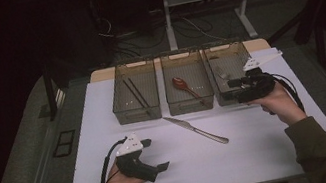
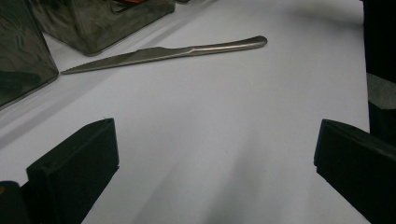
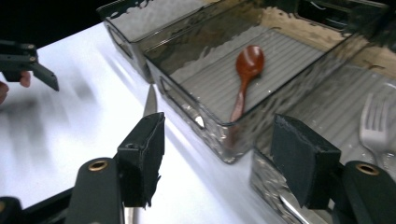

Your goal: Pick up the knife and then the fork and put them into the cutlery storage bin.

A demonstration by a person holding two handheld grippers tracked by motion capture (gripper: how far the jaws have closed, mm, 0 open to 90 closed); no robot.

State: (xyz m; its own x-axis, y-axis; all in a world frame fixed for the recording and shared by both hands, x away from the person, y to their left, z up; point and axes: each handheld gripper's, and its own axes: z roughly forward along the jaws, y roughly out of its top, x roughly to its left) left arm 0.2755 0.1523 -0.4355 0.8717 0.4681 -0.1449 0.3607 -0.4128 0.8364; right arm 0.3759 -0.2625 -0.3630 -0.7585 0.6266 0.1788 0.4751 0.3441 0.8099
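Left gripper (image 1: 154,155): near left, resting on white worktop (image 1: 243,153), jaws wide, empty.
Silver metal table knife (image 1: 196,130): mid-worktop, before smoky bins, handle near-right; left nearer.
Right gripper (image 1: 234,88): far right, jaws parted, empty.

1. Your high view looks forward and down over the whole worktop (image 1: 244,158).
2. Your left gripper view sits low, close to the knife (image 2: 163,53).
3. Your right gripper view faces the bins closely, sharing that knife.
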